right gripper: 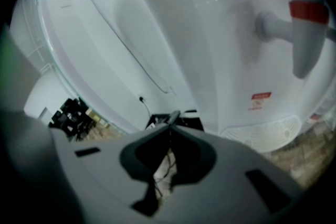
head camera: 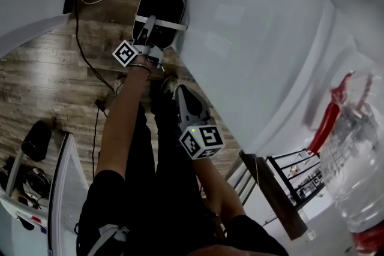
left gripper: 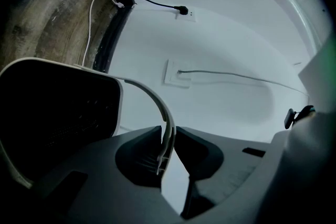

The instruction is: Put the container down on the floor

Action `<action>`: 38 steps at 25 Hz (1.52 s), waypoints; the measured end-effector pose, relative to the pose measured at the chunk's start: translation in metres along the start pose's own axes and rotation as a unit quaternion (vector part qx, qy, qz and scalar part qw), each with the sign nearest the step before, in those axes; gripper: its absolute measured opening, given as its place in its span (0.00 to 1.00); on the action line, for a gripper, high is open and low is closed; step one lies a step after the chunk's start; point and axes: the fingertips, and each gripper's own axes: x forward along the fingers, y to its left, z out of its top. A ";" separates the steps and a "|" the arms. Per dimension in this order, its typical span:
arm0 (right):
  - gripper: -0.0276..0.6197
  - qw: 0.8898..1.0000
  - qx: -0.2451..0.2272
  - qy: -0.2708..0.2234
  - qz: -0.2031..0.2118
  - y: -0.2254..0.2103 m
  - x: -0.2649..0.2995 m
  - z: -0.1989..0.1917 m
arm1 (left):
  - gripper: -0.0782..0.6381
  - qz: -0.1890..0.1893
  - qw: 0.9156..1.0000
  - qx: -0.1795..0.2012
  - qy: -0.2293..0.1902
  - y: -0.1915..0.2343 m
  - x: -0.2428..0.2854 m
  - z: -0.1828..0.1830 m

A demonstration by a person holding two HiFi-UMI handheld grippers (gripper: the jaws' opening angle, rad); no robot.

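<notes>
Currently left tongs (left gripper: 167, 136) are clenching the container's (left gripper: 58, 118) handle (left gripper: 152, 94) — wanting a level set-down on the floor (head camera: 48, 75) before releasing — right tongs (right gripper: 170, 128) idling clenched, empty.

Black container (head camera: 159, 12), wood-grain floor (head camera: 42, 81)

Cables, wall fittings and a white appliance around the work.

Ahead of the fingers (left gripper: 195, 145) of the left gripper (left gripper: 168, 132), on the white wall (left gripper: 236, 44), a black plug (left gripper: 182, 9) sits at a socket (left gripper: 191, 16). Lower down, a wall plate (left gripper: 173, 72) has a grey cable (left gripper: 236, 76) running right. A white cable (left gripper: 93, 13) loops up to their left. Beyond the fingers (right gripper: 197, 147) of the right gripper (right gripper: 170, 117) stands a white appliance (right gripper: 226, 50) with a red label (right gripper: 261, 96) and a vent grille (right gripper: 268, 134). A white tube with a red band (right gripper: 308, 12) is up to their right.
</notes>
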 end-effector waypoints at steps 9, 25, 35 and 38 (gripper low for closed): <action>0.09 1.000 -0.002 0.002 -0.006 0.001 -0.001 -0.003 | 0.27 0.007 0.999 -0.009 0.053 0.003 -0.003 -0.004; 0.09 1.000 0.001 0.009 -0.015 0.013 -0.009 -0.010 | 0.45 0.065 0.994 -0.005 0.086 0.018 -0.019 -0.011; 0.09 1.000 0.006 0.012 -0.027 0.024 -0.029 0.000 | 0.35 0.059 0.990 0.052 0.113 -0.023 -0.051 -0.010; 0.09 0.999 0.012 0.015 -0.027 0.032 -0.040 0.005 | 0.23 0.058 0.989 0.067 0.119 -0.050 -0.064 -0.015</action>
